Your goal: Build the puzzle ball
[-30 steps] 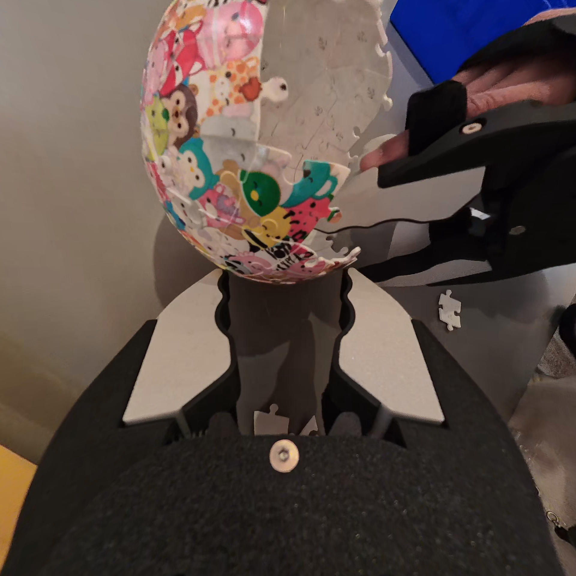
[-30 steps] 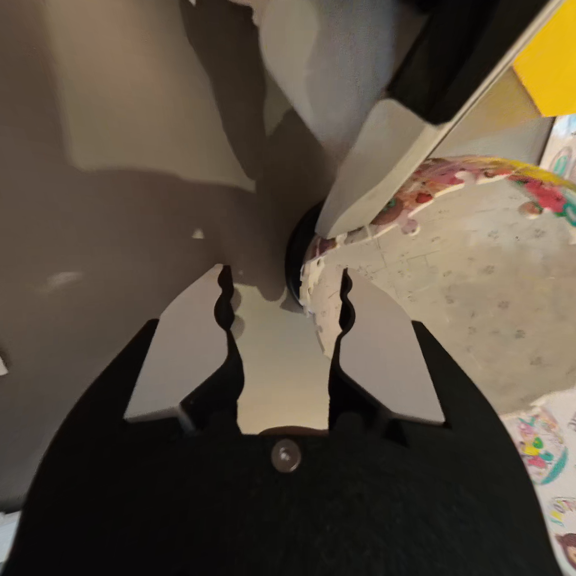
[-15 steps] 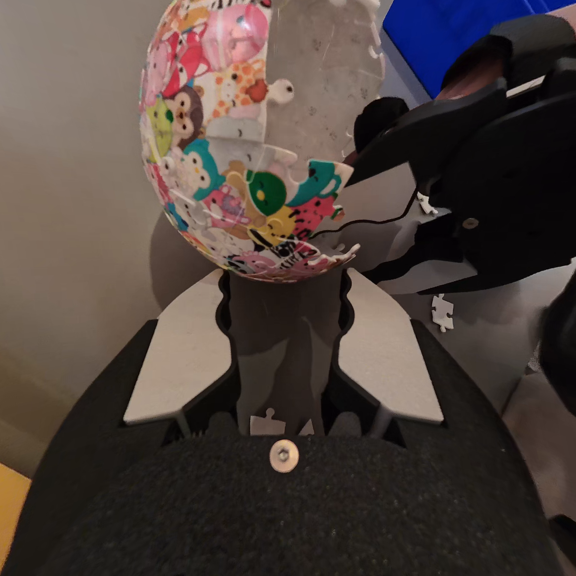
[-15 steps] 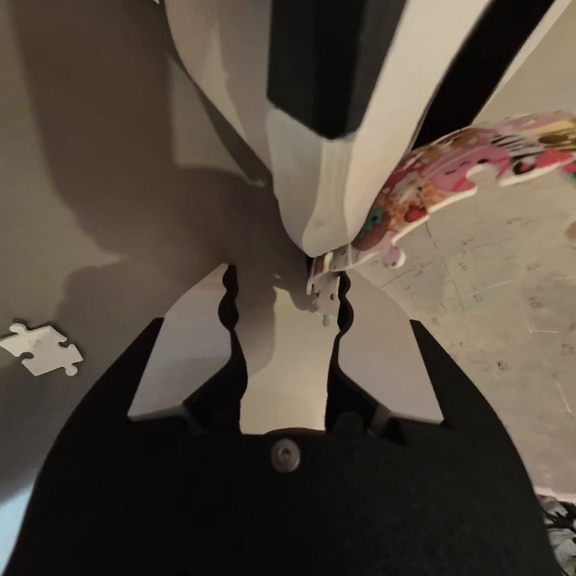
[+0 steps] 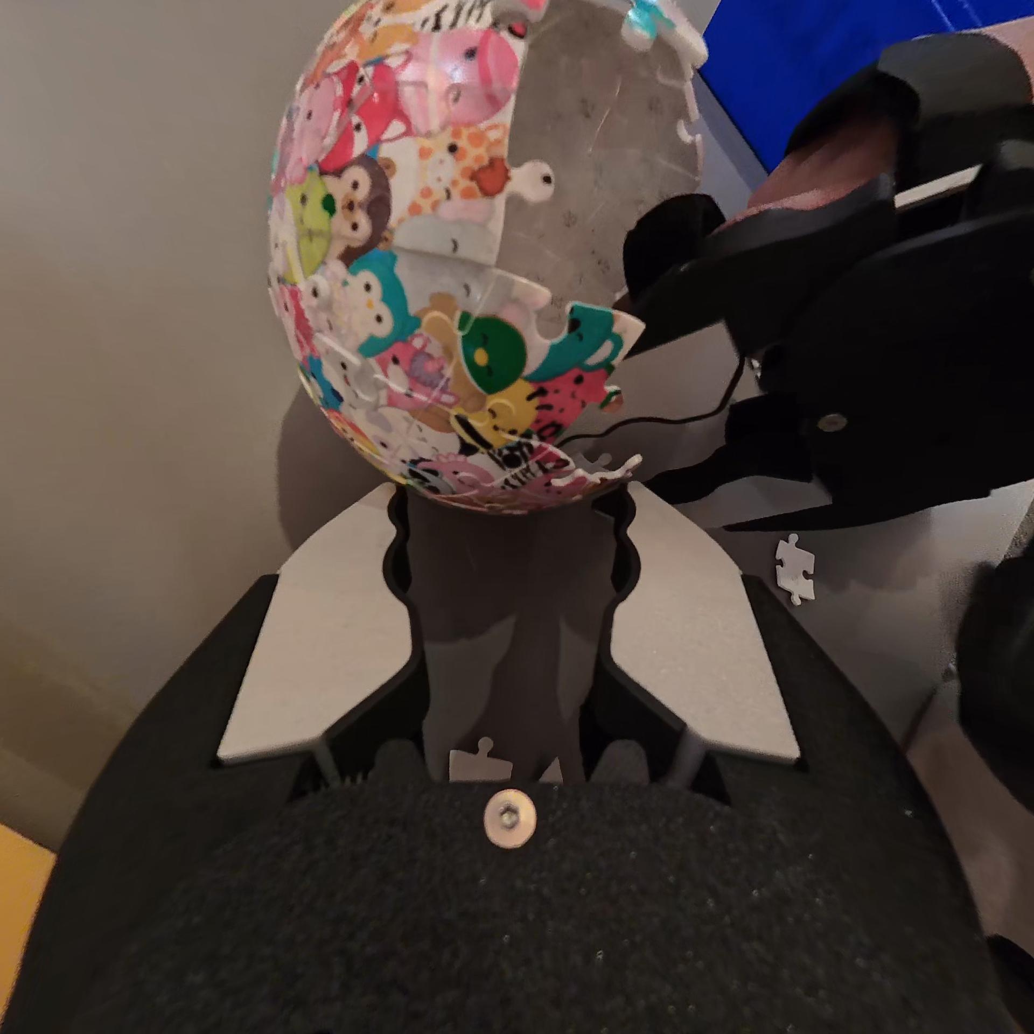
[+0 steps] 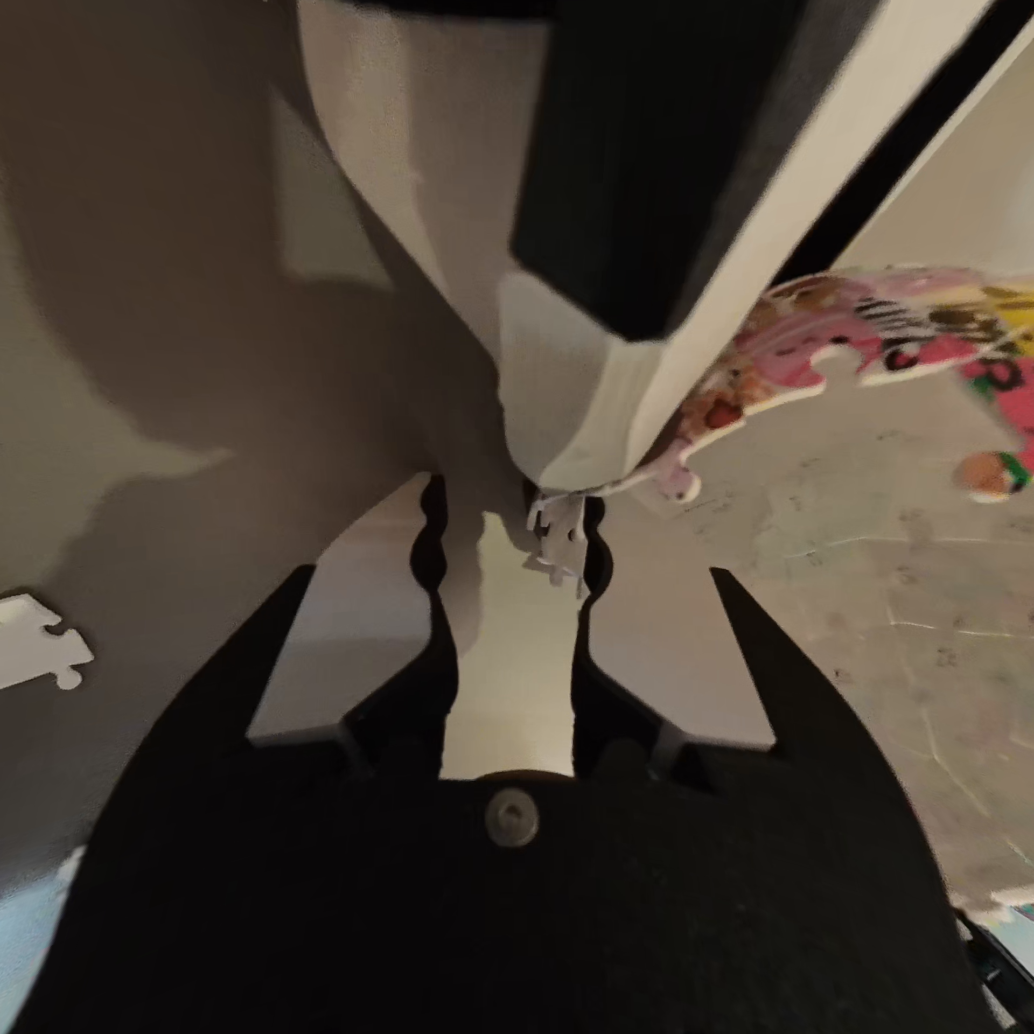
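puzzle ball [image 5: 425,268], half-built, sits just past the left gripper [image 5: 512,517] fingertips, its lower curve touching or nearly touching them; the jaws stand parted and hold nothing that i can make out. the right gripper [image 5: 638,403] reaches into the ball's open side, one finger at the jagged upper edge, one under the lower rim. in the right wrist view its jaws are spread, a small piece [image 6: 559,537] lying against the inner face of one finger; whether it is held i cannot tell. likely light, thin-shelled and fragile: squeezing the open edge could pop pieces loose. better to cradle the closed, printed side. a loose piece [image 5: 794,568] lies beside the left jaws.
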Demonstrator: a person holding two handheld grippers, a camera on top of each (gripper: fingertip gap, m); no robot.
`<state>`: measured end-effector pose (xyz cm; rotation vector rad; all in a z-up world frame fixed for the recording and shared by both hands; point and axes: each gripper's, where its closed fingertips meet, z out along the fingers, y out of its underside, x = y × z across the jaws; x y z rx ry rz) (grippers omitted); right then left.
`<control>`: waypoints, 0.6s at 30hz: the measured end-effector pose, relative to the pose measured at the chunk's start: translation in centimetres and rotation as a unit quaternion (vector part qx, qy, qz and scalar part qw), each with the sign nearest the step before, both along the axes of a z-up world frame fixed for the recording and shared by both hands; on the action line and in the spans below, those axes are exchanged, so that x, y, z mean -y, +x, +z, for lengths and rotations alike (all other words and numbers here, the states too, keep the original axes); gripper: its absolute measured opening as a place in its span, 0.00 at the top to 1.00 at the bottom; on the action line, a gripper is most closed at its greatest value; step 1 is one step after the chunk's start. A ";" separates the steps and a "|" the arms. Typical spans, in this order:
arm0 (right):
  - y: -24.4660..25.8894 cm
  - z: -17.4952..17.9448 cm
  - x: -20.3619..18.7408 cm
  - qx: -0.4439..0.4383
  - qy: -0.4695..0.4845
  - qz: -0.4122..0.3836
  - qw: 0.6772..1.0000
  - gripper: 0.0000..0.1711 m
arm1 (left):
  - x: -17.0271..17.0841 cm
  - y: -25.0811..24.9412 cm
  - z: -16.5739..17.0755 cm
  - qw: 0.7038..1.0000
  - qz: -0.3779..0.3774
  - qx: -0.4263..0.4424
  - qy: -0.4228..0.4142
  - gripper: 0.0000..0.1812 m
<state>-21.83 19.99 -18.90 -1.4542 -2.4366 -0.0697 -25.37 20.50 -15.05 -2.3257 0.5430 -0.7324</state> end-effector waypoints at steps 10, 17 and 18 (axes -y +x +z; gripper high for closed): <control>0.7 0.2 -1.3 -0.026 0.098 0.017 0.995 0.81 | -0.1 -0.2 0.1 1.000 -0.001 0.001 0.002 0.62; 0.2 0.6 -1.4 -0.059 0.139 0.037 0.988 0.91 | 0.0 -0.1 0.1 1.000 -0.001 0.001 0.002 0.62; 0.2 0.7 -1.6 -0.063 0.142 0.037 0.987 0.92 | 0.0 -0.1 0.0 1.000 -0.002 0.001 0.003 0.62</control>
